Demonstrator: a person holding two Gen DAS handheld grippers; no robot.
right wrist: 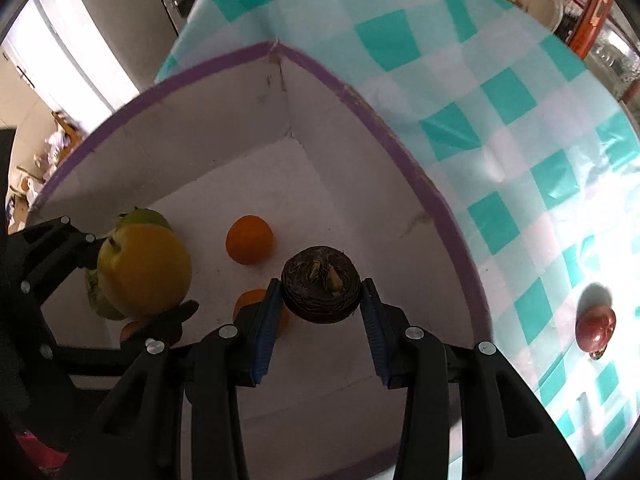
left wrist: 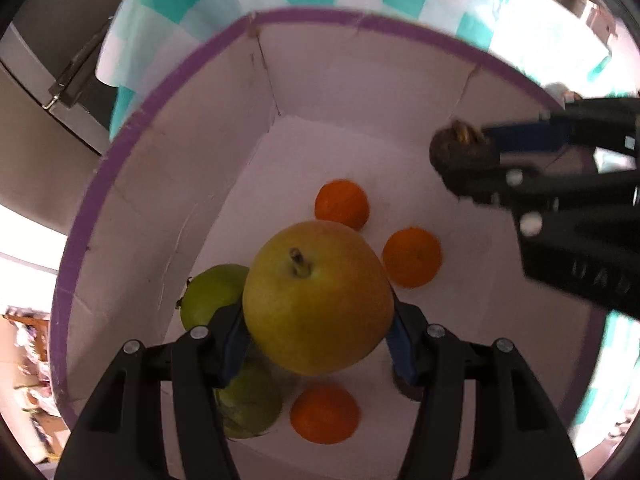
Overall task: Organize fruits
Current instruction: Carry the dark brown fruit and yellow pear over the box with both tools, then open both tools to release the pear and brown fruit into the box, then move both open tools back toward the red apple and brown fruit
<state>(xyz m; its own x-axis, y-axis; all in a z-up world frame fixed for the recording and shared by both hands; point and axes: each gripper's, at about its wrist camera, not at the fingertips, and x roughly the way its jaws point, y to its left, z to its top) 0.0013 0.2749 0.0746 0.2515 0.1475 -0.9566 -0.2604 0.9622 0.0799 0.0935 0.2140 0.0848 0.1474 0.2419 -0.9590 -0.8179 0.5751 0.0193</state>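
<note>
Above the white box: both tools loaded, fruit hanging over the box floor.

On the checked worktop [right wrist: 520, 92], the purple-rimmed box [left wrist: 132, 240] already holds three oranges and two green fruits. Left tool [left wrist: 318, 336] is clamped on a yellow pear [left wrist: 318, 296], stem up, directly over the green fruits [left wrist: 212, 294] at the box's left wall. Right tool [right wrist: 320, 316] grips a dark round fruit [right wrist: 320, 284] near the right wall. One red fruit [right wrist: 595, 330] remains outside, nearer the right tool.

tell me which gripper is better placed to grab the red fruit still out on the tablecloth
Right, likely. The red fruit lies outside the box on the right gripper's side, though it must first drop its dark fruit.
</note>
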